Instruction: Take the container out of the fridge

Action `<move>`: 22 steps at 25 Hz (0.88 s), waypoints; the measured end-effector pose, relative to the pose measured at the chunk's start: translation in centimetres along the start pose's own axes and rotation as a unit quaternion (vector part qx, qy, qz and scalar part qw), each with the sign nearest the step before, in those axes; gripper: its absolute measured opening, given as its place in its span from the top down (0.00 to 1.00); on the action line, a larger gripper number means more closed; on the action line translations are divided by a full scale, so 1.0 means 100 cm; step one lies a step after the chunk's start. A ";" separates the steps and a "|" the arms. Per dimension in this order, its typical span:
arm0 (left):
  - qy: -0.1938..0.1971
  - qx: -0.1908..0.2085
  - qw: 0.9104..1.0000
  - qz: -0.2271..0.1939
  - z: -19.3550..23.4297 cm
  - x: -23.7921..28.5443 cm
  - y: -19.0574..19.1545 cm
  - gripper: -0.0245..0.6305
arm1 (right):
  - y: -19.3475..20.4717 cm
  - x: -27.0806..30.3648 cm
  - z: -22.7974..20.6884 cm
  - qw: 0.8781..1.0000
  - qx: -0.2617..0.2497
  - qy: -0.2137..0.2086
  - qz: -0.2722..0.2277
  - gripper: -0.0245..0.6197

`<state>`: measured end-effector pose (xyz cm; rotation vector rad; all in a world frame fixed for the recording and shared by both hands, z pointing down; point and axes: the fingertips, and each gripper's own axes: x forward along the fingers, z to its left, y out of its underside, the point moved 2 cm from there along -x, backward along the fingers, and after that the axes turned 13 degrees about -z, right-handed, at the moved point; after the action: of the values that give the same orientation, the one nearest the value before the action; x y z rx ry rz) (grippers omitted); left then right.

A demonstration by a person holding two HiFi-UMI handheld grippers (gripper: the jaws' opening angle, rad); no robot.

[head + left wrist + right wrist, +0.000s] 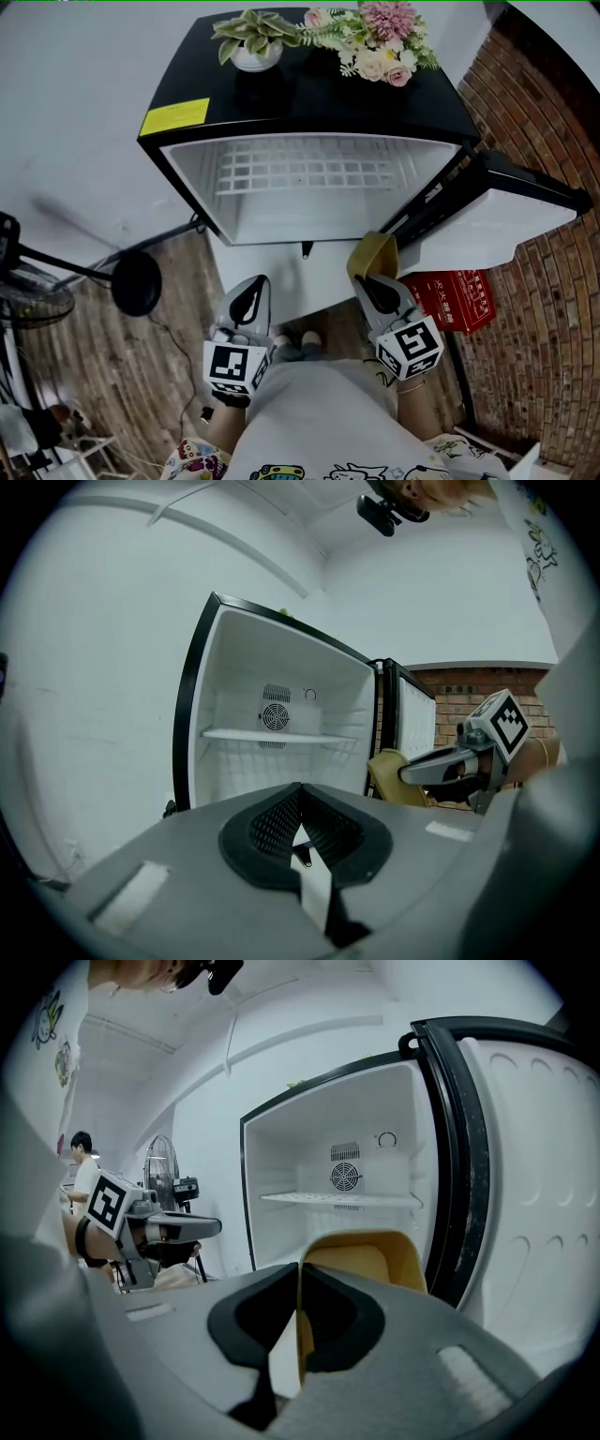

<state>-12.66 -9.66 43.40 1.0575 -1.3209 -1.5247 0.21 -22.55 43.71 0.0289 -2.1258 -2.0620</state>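
Head view: the right gripper (373, 283) pinches a yellow plastic tub-shaped container (371, 255) by its rim, just ahead of it, outside the open black fridge (281, 103). Left gripper view: the left gripper (300, 806) is closed on nothing. Right gripper view: jaws squeeze that rim.

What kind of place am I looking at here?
Probably a home-style room or a staged studio corner: a small black fridge topped with flowers, a brick wall, and a pedestal fan on wood-look flooring.
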 end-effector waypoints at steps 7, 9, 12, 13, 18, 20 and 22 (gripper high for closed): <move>-0.005 0.003 1.000 -0.001 0.004 -0.001 -0.002 0.96 | -0.006 0.002 -0.001 1.000 -0.007 -0.005 -0.004 0.94; -0.006 0.003 1.000 -0.002 0.004 -0.002 -0.002 0.96 | -0.005 0.003 0.000 1.000 -0.008 -0.006 -0.005 0.94; -0.011 0.004 1.000 0.000 0.004 -0.003 -0.002 0.96 | -0.005 0.003 -0.001 1.000 -0.010 -0.008 -0.006 0.94; -0.012 0.004 1.000 0.001 0.004 -0.004 -0.002 0.96 | -0.005 0.003 -0.001 1.000 -0.010 -0.008 -0.006 0.94; -0.014 0.004 1.000 0.004 0.002 -0.006 -0.001 0.96 | -0.006 0.002 0.000 1.000 -0.009 -0.013 -0.007 0.94; -0.016 0.003 1.000 0.004 0.001 -0.008 -0.001 0.96 | -0.005 0.001 0.001 1.000 -0.009 -0.016 -0.007 0.94; -0.018 0.003 1.000 0.004 0.000 -0.009 -0.002 0.96 | -0.006 0.000 0.001 1.000 -0.009 -0.017 -0.009 0.94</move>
<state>-12.44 -8.80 43.30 1.0328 -1.3540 -1.5405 0.10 -22.44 43.15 0.0111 -2.1340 -2.1048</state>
